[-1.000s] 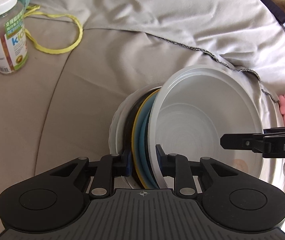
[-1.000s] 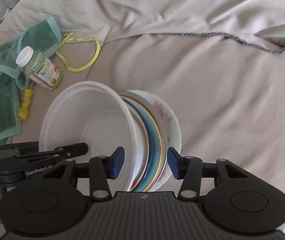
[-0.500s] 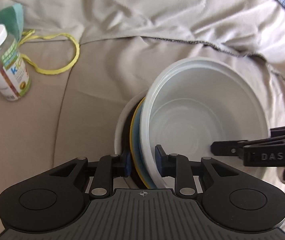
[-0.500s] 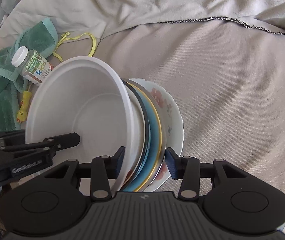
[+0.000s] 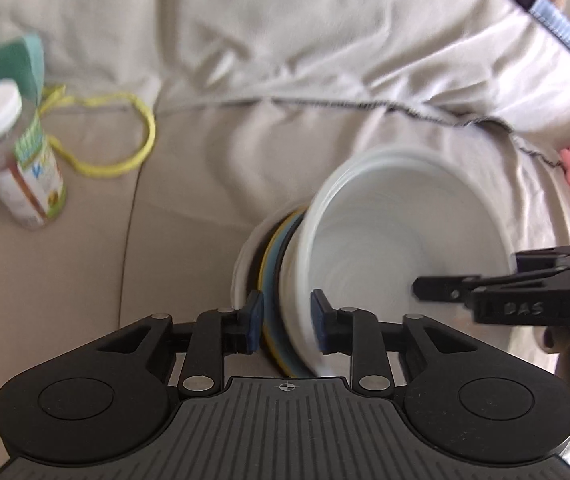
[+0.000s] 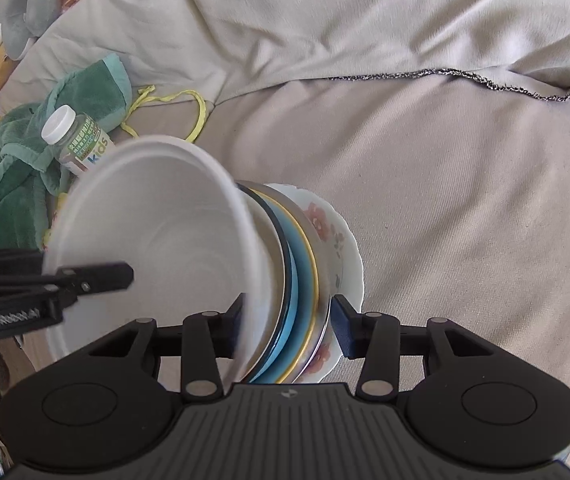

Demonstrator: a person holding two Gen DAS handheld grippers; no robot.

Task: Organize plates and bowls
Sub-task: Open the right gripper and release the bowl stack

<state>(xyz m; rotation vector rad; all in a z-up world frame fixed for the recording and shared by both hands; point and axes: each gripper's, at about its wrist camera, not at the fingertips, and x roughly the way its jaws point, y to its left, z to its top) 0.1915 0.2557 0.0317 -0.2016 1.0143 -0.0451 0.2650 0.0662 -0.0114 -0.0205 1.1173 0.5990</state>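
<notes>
Dish stack [image 6: 285, 280] on edge btwn both grippers: left gripper [image 5: 287, 320] & right gripper [image 6: 289, 324] clamped on it.

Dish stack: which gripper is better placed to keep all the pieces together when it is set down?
Probably the right. The right gripper spans the whole dish stack, white bowl to floral plate. The left gripper seems to leave that plate outside.

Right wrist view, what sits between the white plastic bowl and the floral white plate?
In the right wrist view, a blue plate with a gold rim and a dark-edged dish sit between the white plastic bowl and the floral white plate.
</notes>
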